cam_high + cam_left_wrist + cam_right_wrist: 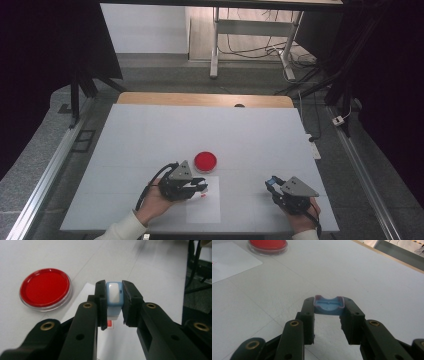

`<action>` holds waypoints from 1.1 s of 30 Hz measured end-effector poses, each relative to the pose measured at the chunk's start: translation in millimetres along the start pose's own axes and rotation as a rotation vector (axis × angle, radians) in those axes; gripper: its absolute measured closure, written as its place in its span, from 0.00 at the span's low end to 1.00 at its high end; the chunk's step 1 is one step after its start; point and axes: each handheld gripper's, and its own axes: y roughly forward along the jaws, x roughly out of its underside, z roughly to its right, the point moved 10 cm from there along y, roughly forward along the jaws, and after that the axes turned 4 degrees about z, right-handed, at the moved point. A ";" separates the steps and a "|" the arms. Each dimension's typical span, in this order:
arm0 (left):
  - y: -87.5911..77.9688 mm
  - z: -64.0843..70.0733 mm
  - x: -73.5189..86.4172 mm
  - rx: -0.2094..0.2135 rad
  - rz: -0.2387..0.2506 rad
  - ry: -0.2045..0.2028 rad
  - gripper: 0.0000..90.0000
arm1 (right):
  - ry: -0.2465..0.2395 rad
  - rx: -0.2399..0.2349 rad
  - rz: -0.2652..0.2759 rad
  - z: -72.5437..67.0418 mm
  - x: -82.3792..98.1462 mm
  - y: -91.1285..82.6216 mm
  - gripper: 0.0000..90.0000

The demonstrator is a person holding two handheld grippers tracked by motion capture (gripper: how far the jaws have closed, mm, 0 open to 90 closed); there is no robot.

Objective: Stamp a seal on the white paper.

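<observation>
Red round ink pad in clear plastic dish (205,161): sitting on the white table (150,135), just far of the paper sheet, a bit right of the left gripper.
Small pale-blue plastic stamp with a white window (114,296): clamped upright between the black jaws of the left gripper (199,189), right over the paper, lower end close to the sheet.
Left gripper fingers (100,300): closed down snug on both sides of the stamp, no gap showing.
Flat white paper sheet (204,202): lying near the front edge of the table, between the two hands, nearer the left one; tiny red printed mark (109,323) on it right under the stamp.
Pale-blue plastic cap with a curved hollow inside (328,305): pinched at the tips of the right gripper (272,184), open side facing up, just above bare table.
Right gripper fingers (308,310): closed in on the cap's two ends, holding it tight.
Right gripper spot: near right part of the table, well apart from the paper and the ink pad.
</observation>
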 end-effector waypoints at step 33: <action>-54.8 -24.9 -36.0 -0.046 0.214 -0.114 0.84 | -0.003 -0.002 -0.003 -1.5 0.6 1.6 0.72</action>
